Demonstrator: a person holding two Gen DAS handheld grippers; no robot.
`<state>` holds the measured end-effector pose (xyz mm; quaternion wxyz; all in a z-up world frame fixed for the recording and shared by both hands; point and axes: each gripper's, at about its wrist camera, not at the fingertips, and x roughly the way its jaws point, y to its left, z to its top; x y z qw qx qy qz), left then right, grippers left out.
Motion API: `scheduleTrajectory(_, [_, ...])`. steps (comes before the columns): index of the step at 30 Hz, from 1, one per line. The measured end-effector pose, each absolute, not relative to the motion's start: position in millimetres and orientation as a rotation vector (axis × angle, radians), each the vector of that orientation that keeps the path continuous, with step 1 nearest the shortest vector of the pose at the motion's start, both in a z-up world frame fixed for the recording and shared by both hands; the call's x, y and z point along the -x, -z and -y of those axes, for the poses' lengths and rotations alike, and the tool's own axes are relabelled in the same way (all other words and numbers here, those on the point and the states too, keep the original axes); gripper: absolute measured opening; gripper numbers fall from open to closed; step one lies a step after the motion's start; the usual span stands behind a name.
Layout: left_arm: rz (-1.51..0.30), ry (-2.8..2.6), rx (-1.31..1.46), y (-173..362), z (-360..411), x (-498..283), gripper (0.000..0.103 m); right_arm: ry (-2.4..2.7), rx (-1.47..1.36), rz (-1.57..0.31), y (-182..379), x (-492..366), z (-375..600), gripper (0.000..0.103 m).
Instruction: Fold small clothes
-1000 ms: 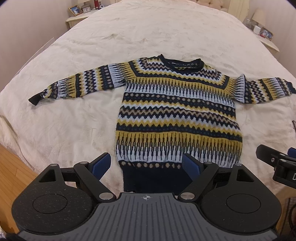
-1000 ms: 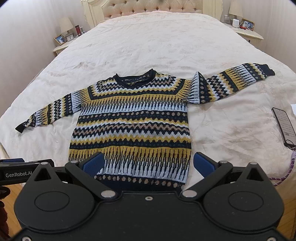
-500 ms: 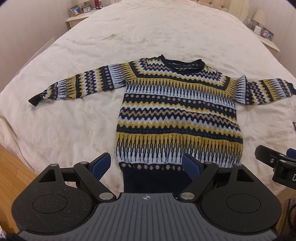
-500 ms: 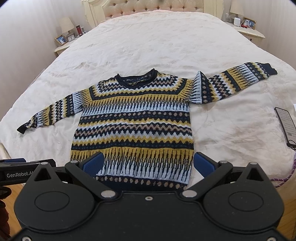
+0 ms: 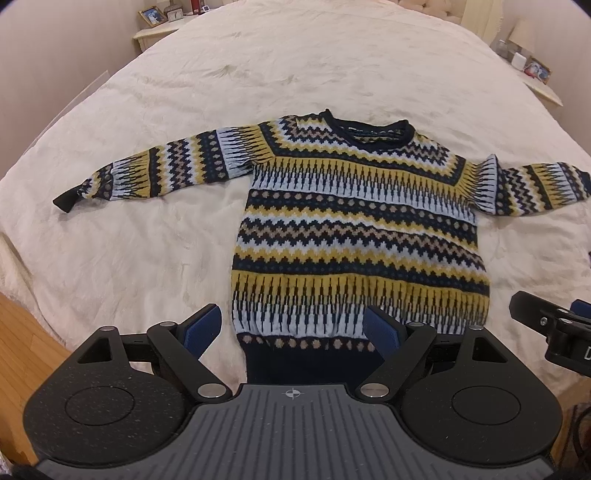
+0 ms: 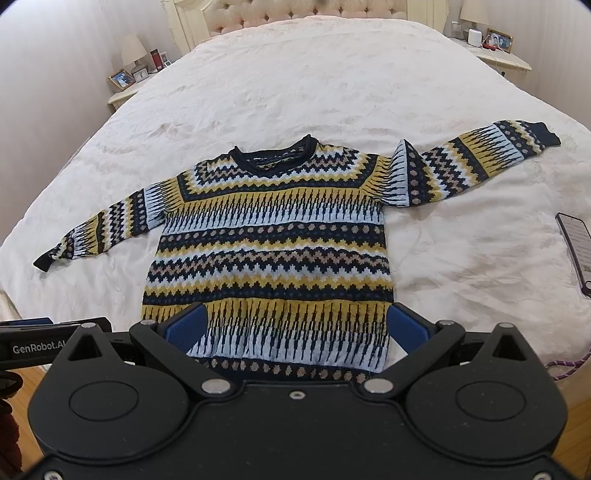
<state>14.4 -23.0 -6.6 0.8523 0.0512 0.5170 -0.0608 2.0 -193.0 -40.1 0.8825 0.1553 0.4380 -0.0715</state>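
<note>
A small knit sweater (image 5: 354, 229) with yellow, navy and pale blue zigzag bands lies flat, face up, on a cream bedspread (image 5: 147, 258), both sleeves spread out sideways. It also shows in the right wrist view (image 6: 269, 251). Its navy hem is nearest me. My left gripper (image 5: 293, 326) is open and empty, hovering just above the hem's left part. My right gripper (image 6: 295, 326) is open and empty, over the hem. The right sleeve has a raised fold (image 6: 402, 170) at the shoulder.
A phone (image 6: 576, 251) lies on the bed at the right, with a purple cord (image 6: 569, 365) near the bed's edge. Nightstands with lamps and photo frames stand on both sides of the headboard (image 6: 295, 11). Wooden floor (image 5: 22, 354) shows at the lower left.
Both grippers have edged slightly forward toward the sweater; the sweater sits a little lower in the right wrist view. The sweater has not moved and both grippers stay open.
</note>
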Motion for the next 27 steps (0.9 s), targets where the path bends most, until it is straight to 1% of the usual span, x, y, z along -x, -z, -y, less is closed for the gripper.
scheduleTrajectory(6, [-1.074,0.132,-0.091,7.5,22.7,-28.6,0.084,0.144,-0.326,-0.915,41.0,-16.0,194.7,0.102])
scheduleTrajectory(11, [-1.013,0.132,-0.076,1.9,18.0,-45.9,0.084,0.133,-0.322,-0.877,36.6,-30.9,196.4,0.102])
scheduleTrajectory(16, [-0.933,0.118,-0.104,-4.7,13.3,-67.3,0.084,0.130,-0.302,-0.790,23.7,-48.7,192.5,0.102])
scheduleTrajectory(22, [-0.859,0.125,-0.111,-10.0,5.1,-94.2,0.084,0.130,-0.273,-0.631,5.9,-70.1,185.0,0.102])
scheduleTrajectory(27, [-0.823,0.153,-0.070,-5.5,-8.6,-119.9,0.084,0.100,-0.288,-0.513,-1.3,-89.2,181.7,0.103])
